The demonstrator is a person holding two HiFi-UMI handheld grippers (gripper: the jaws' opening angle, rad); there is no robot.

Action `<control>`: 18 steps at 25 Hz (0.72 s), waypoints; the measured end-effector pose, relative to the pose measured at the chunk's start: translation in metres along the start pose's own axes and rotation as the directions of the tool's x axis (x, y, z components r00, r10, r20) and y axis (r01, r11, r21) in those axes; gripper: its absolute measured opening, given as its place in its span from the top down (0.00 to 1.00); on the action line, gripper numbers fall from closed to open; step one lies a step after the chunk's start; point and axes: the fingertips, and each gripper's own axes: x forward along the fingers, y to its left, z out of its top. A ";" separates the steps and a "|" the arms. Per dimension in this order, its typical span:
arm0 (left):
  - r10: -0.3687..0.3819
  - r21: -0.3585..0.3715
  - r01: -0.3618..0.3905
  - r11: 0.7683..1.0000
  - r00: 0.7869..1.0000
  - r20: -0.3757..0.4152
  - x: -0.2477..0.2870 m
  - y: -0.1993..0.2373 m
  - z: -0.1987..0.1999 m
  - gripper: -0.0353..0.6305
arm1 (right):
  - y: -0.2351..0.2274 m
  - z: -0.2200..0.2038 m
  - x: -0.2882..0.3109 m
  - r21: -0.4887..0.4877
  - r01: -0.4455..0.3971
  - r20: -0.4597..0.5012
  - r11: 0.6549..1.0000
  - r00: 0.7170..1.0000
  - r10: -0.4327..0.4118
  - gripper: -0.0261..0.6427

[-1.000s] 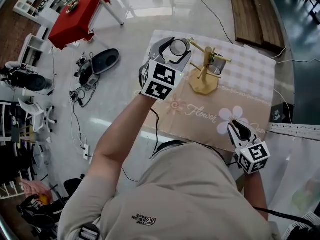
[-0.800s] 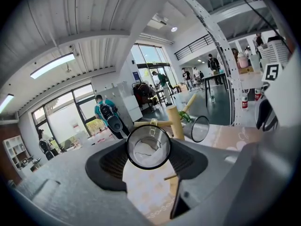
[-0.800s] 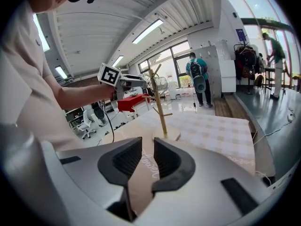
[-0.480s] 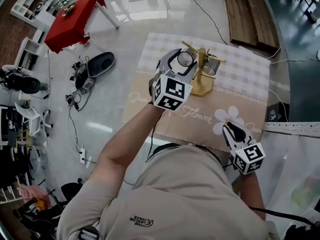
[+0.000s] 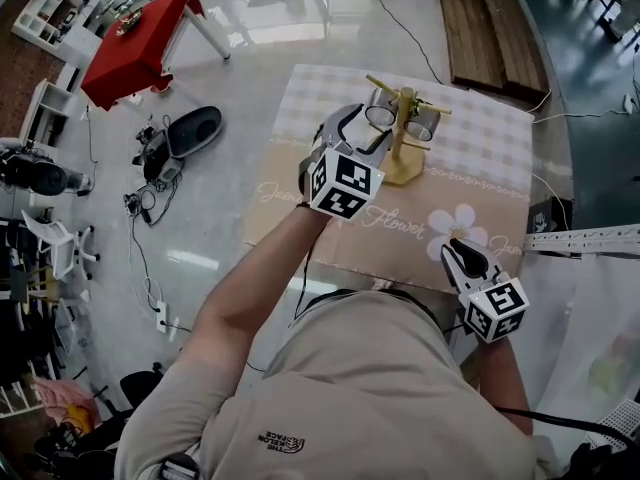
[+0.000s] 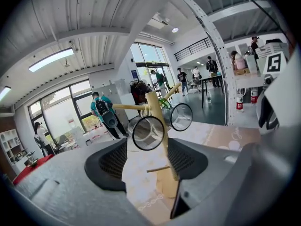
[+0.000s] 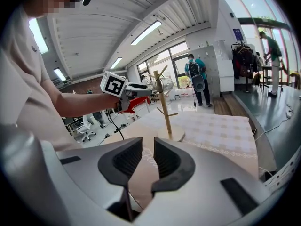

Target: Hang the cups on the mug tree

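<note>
Held cup, a clear glass one, sits at the far tips of the left gripper, whose jaws stand wide and, as far as can be judged, clasp it by its sides. In the left gripper view the held cup shows as a dark ring between the pad tips of the left gripper, one round end facing the camera, so its long axis runs along the jaws toward the tree. Just right of it, touching or nearly so, stands the mug tree on the far part of the flowered tablecloth. Its post is upright and its pegs slant up and outward. Seen past the jaws, the post rises directly behind the cup, with one peg reaching left above it and a short lower peg below. The coming move seems to turn on bringing the handle over one of these. The handle shows in no view, so whether it has caught a peg cannot be told. On the tree's right side hangs a second cup, but how it hooks on is unclear. Well apart, at the near right edge, the right gripper is empty, with a narrow gap between its jaws and only cloth beyond them.
</note>
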 end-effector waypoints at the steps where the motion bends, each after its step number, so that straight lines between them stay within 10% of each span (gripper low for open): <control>1: -0.011 -0.006 0.011 1.000 1.000 -0.006 -0.005 -0.001 -0.004 0.54 | 0.004 0.000 0.000 -0.002 0.003 0.001 1.000 1.000 -0.003 0.83; 10: -0.222 -0.247 0.216 0.945 0.975 0.004 -0.098 -0.024 -0.046 0.54 | 0.057 0.000 0.007 -0.019 0.010 0.029 1.000 1.000 -0.010 0.87; 14: -0.376 -0.384 0.368 0.847 0.925 0.057 -0.164 -0.055 -0.067 0.70 | 0.092 -0.005 0.010 -0.040 0.014 0.041 0.999 0.999 -0.012 0.90; 18: -0.545 -0.449 0.572 0.687 0.814 0.203 -0.242 -0.091 -0.073 0.91 | 0.138 -0.007 0.010 -0.112 0.006 0.041 0.994 0.999 -0.002 0.92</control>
